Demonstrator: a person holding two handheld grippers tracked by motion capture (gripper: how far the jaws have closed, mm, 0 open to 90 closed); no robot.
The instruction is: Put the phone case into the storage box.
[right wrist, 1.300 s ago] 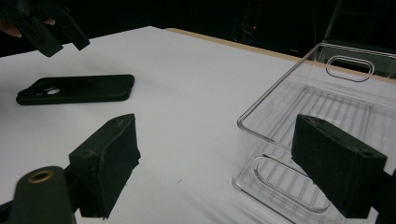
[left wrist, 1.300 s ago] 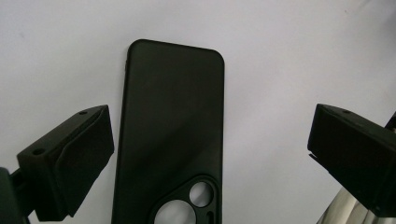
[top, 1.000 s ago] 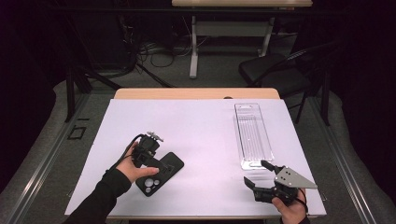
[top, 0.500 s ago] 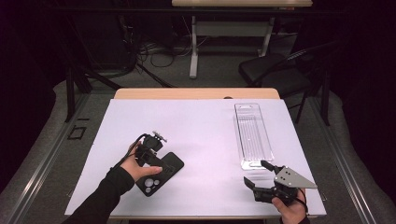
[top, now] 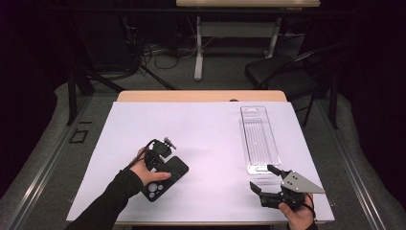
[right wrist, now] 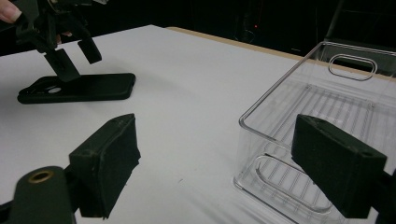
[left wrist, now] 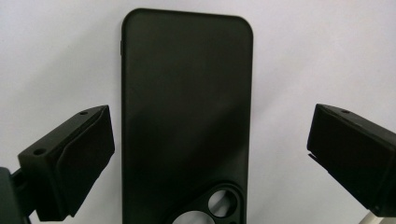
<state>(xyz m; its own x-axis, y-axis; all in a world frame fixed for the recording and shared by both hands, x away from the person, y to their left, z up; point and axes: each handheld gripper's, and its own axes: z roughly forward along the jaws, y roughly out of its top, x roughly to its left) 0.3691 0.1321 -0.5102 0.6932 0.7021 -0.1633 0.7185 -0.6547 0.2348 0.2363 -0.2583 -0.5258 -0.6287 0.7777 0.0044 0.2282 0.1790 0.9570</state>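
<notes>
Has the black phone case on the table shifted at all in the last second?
No. The phone case lies at the same spot and slant on the white table, as far from the clear tray as before, under the left gripper.

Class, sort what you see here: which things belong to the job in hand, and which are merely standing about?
In the job:
left gripper, jaws open over the phone case
phone case
clear bin
right gripper, open

Standing about:
chair
cables on the floor

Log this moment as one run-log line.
left hand-held gripper: open, above black phone case | right hand-held gripper: open, beside clear tray | case flat on table
</notes>
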